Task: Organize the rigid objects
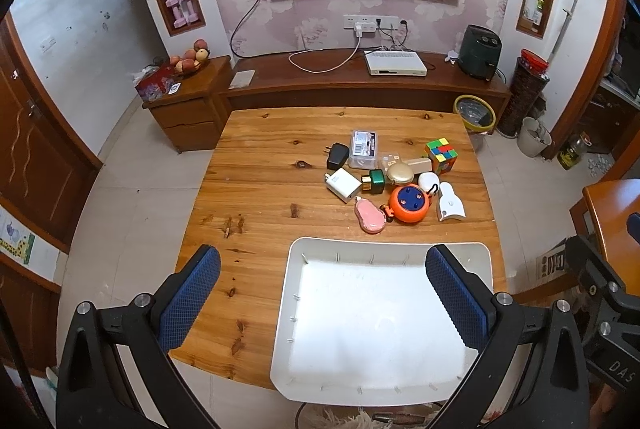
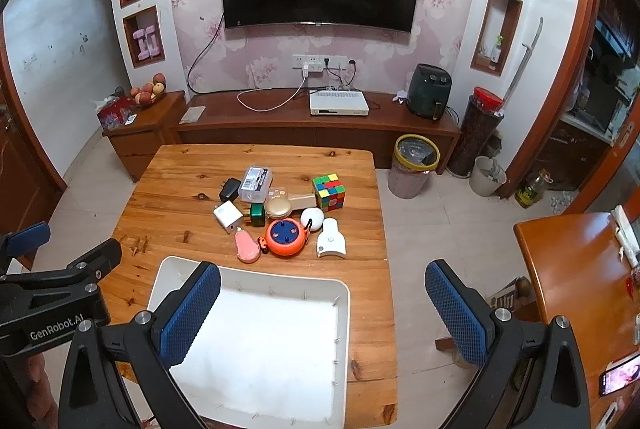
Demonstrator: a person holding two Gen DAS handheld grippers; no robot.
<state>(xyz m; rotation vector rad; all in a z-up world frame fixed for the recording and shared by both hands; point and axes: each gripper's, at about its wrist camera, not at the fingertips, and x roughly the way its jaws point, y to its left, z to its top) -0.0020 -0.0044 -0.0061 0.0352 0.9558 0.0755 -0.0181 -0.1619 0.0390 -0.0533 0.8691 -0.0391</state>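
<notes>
A white tray (image 1: 294, 269) (image 2: 160, 281) sits empty at the near edge of the wooden table (image 1: 256, 165) (image 2: 172, 197). Beyond it lies a cluster of small objects: an orange round reel (image 1: 409, 203) (image 2: 286, 236), a pink case (image 1: 370, 215) (image 2: 246, 246), a white charger (image 1: 343, 185) (image 2: 227, 216), a black adapter (image 1: 337, 155), a clear box (image 1: 363, 148), a colour cube (image 1: 441, 156) (image 2: 329, 191) and a white gadget (image 1: 450, 203) (image 2: 331, 239). My left gripper (image 1: 322, 289) and right gripper (image 2: 322, 305) are open and empty, held high above the tray's near side.
A low TV bench (image 1: 360, 85) with a white set-top box (image 1: 394, 64) stands behind the table. A yellow-rimmed bin (image 2: 414, 165) and a white bucket (image 2: 486, 176) stand on the floor to the right. Another wooden table (image 2: 572, 269) is at far right.
</notes>
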